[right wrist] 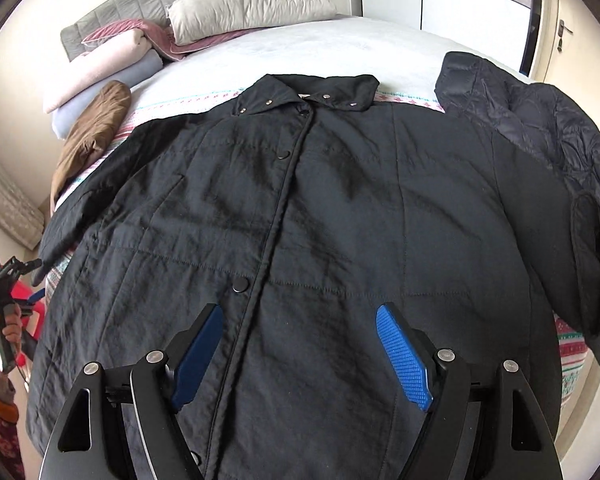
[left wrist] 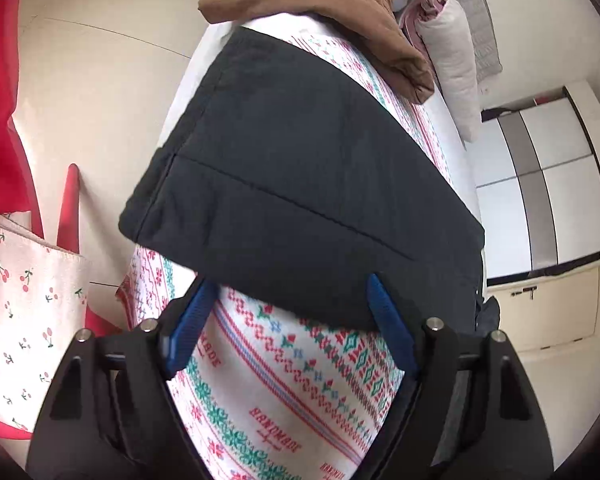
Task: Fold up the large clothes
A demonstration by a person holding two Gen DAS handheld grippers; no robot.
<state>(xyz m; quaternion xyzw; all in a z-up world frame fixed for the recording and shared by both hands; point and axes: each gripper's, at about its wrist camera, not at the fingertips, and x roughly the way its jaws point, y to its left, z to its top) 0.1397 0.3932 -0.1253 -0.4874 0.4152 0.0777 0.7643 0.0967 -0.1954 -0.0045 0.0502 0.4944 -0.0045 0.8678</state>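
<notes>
Coat (right wrist: 300, 208), black and quilted, lies spread front-up on the bed (right wrist: 300, 44), collar toward the pillow (right wrist: 252, 10), snaps closed down the middle. It rests on a patterned blanket (left wrist: 284, 384) that covers the near part of the bed. Its sleeve (left wrist: 300, 184) runs out to the bed's left edge and fills the left wrist view, dark against the red, green and white knit pattern.

Left gripper (left wrist: 290, 300): jaws spread, blue pads (left wrist: 188, 328) either side of the sleeve's cuff end. Pad tips sit at the cuff edge; contact cannot be told, no pinch seen. From the right wrist view the same gripper (right wrist: 32, 280) shows small at far left, held in a hand (right wrist: 8, 328), just beside the bed's edge.

Right gripper (right wrist: 300, 336): jaws spread wide, hanging over the coat's lower front, placket between the pads, nothing pinched.

Second jacket (right wrist: 548, 168), darker quilting, lies on the bed's right side, touching the coat's other sleeve and hanging over the bed edge. Brown garment (right wrist: 92, 136) lies by the coat's left shoulder, near folded blankets (right wrist: 100, 68) stacked beside the pillow. Cherry-print cloth (left wrist: 24, 292) and a red chair (left wrist: 4, 92) stand on the floor left of the bed. Wardrobe (left wrist: 548, 184) at the far wall.
</notes>
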